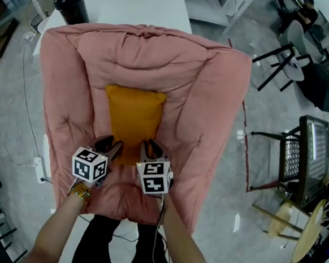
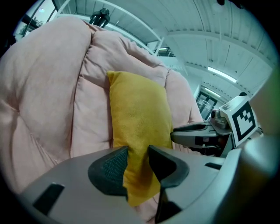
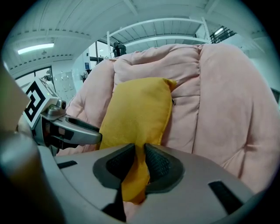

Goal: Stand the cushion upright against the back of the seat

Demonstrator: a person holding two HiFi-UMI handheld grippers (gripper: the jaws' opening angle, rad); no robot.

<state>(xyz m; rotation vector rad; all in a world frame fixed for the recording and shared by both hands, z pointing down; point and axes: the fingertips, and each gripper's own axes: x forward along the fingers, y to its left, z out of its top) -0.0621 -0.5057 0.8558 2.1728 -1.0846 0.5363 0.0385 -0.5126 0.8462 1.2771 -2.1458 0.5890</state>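
A mustard-yellow cushion (image 1: pixel 133 120) is seen leaning upright against the back of a padded pink seat (image 1: pixel 212 103), centred between its two puffed side rolls. Its lower edge is gripped at two places. The left gripper (image 1: pixel 113 147) is closed on the lower left part, a fold of yellow fabric being pinched between its fingers (image 2: pixel 111 168), which are held moderately apart by the cloth. The right gripper (image 1: pixel 146 148) is clamped on the lower right part, its fingers (image 3: pixel 158 165) drawn narrow around a thinner fold. The two grippers are held side by side, close together. Behind the seat, a black cup (image 1: pixel 71 4) is seen beside a white desk (image 1: pixel 135 1).
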